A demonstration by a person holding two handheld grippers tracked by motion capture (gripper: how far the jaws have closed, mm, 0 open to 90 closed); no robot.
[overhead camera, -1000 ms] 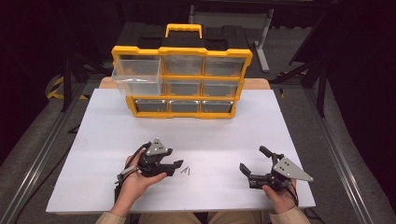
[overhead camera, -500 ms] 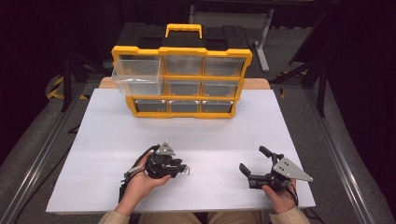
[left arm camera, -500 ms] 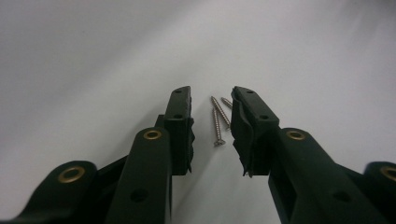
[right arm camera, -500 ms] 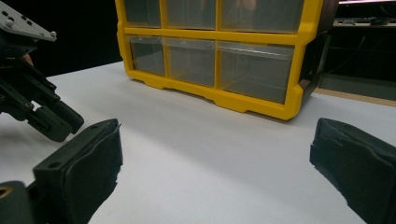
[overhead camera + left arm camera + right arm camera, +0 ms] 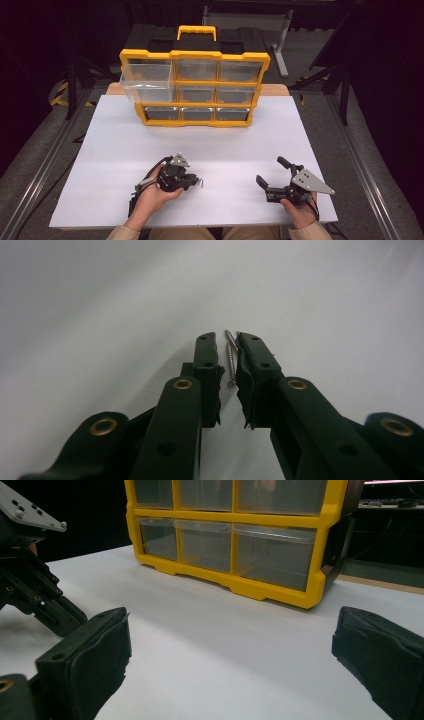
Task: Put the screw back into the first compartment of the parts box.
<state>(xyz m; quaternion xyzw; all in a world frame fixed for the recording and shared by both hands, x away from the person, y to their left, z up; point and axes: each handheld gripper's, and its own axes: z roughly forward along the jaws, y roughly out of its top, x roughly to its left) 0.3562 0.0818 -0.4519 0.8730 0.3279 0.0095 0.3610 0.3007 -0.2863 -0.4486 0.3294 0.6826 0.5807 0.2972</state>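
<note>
Left gripper view puts the screw (image 5: pixel 231 356) right between my left claw's (image 5: pixel 226 337) two black jaws, lying lengthwise along them on the white table (image 5: pixel 100 300), its head toward me and its point out past the tips. The jaws have just been closing and now stand nearly together around it; the screw seems to lean on the right-hand pad, but I cannot tell whether both pads truly pinch it yet.

To do this well, I judge I should finish the squeeze gently and keep the jaws level with the table, so the thin screw does not roll or flip out sideways. I would test the hold with a small lift before carrying it anywhere.

My right claw (image 5: pixel 272 176) rests on the table well off to the side, jaws wide apart and empty. The yellow drawer box (image 5: pixel 195 87) stands far ahead of both claws, its top left drawer (image 5: pixel 147 80) pulled out.
</note>
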